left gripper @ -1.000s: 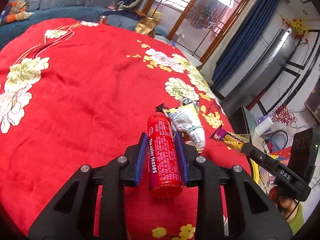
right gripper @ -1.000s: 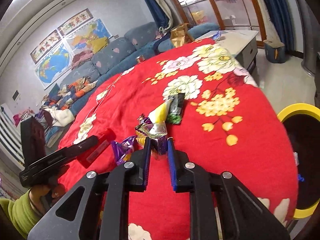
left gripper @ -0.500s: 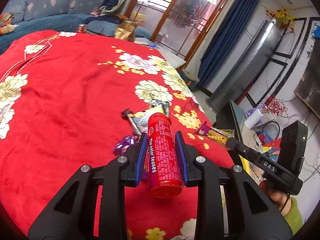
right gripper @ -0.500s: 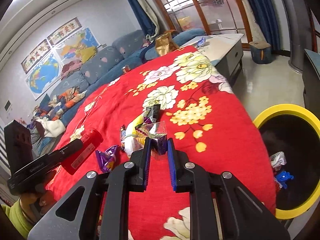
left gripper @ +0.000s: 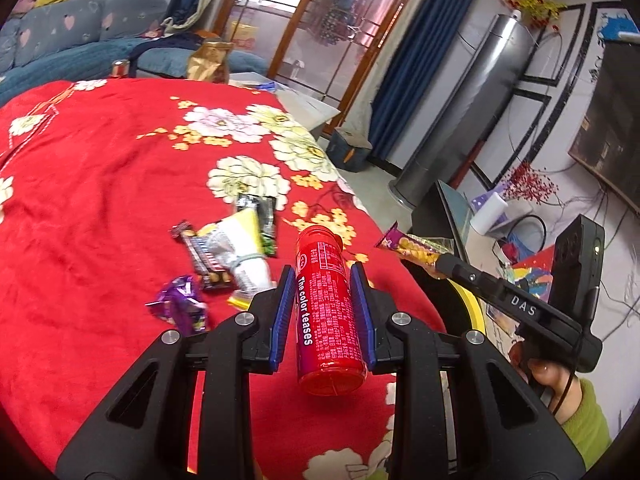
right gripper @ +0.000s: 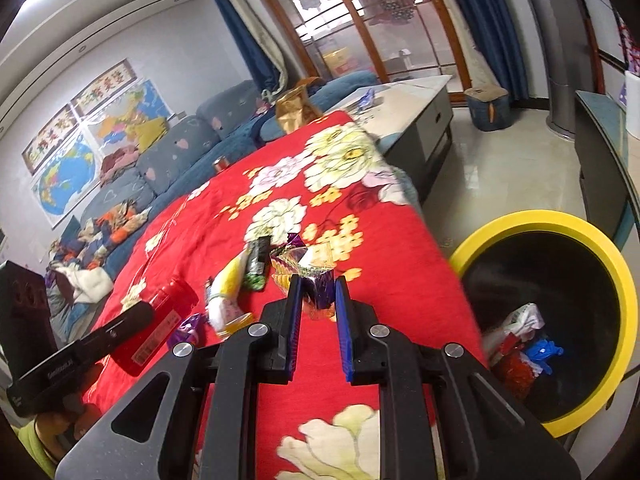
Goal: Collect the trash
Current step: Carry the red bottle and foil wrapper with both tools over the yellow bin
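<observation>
My left gripper (left gripper: 322, 276) is shut on a red cylindrical bottle (left gripper: 326, 312) lettered "The color teases", held above the red flowered cloth (left gripper: 100, 184). My right gripper (right gripper: 316, 286) is shut on a purple and yellow snack wrapper (right gripper: 306, 266); in the left wrist view that wrapper (left gripper: 414, 246) sticks out of the right gripper's tip beyond the table edge. On the cloth lie a white and yellow pouch (left gripper: 236, 242), a dark wrapper (left gripper: 264, 216) and a purple foil wrapper (left gripper: 180, 304). A yellow-rimmed black bin (right gripper: 548, 312) stands on the floor to the right, with trash inside.
A blue sofa (right gripper: 180, 152) runs behind the table. A grey low cabinet (right gripper: 420, 120) and a small stool (right gripper: 488, 108) stand beyond the far edge, a tall silver column (left gripper: 476, 100) and a dark TV stand (left gripper: 444, 216) to the right. A green sleeve (left gripper: 584, 416) holds the right gripper.
Both grippers have swung to the right with their loads still held. The yellow bin has come far more into the right wrist view, and the litter on the cloth has slid left.
</observation>
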Available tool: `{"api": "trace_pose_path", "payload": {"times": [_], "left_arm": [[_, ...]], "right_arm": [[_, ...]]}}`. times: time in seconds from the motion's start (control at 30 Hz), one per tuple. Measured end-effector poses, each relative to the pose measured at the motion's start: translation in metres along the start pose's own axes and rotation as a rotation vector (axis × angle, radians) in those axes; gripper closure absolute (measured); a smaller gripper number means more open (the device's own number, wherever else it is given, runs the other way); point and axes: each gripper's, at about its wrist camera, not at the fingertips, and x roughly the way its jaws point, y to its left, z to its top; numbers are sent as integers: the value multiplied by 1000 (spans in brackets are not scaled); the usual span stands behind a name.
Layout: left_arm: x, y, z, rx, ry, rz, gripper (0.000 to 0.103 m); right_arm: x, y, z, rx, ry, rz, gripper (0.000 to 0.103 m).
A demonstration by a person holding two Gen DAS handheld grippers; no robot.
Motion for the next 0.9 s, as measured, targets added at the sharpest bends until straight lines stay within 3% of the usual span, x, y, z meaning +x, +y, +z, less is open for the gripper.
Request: {"api": "trace_pose_path", "payload": {"times": [0.9], "left_arm": [[42,-69,-1,151,55,-74,81]], "right_arm": [[-34,-71,10,135,-93,-111,88]]}}
